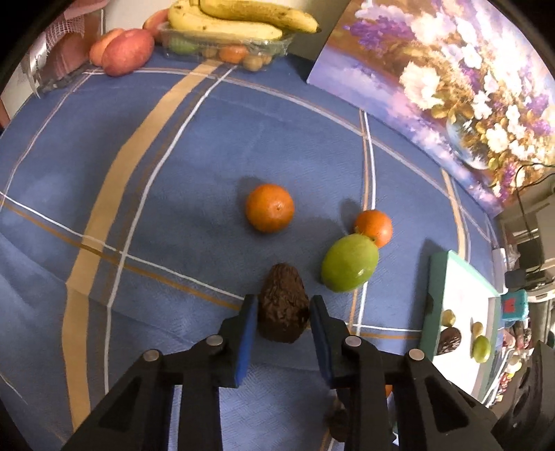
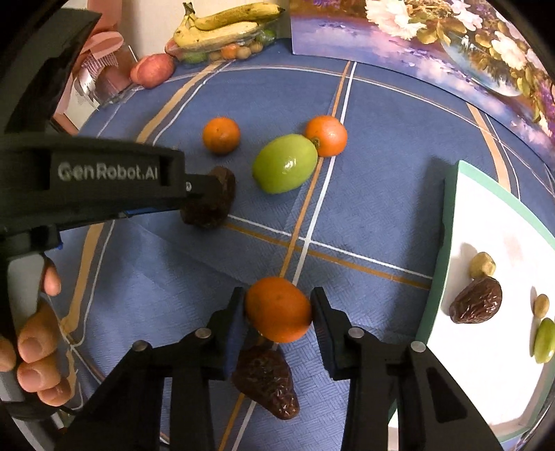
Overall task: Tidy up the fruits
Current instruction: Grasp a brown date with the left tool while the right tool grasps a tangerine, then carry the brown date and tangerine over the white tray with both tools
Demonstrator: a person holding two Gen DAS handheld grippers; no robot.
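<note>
My left gripper (image 1: 283, 312) is shut on a dark wrinkled avocado (image 1: 282, 303) that rests on the blue cloth; it also shows in the right wrist view (image 2: 210, 199). My right gripper (image 2: 277, 308) is shut on an orange (image 2: 277, 308), held just above the cloth. A second dark avocado (image 2: 267, 381) lies under it. Two loose oranges (image 1: 270, 207) (image 1: 374, 227) and a green mango (image 1: 348, 262) lie ahead of the left gripper. A white tray (image 2: 485, 215) at the right holds a dark avocado (image 2: 477, 300), small fruits and a green fruit (image 2: 544, 340).
At the back stand a clear box with bananas (image 1: 239, 17) and red apples (image 1: 126, 52). A flower painting (image 1: 451, 76) leans along the back right. A pink holder (image 2: 104, 59) stands back left. A hand (image 2: 34, 343) holds the left gripper.
</note>
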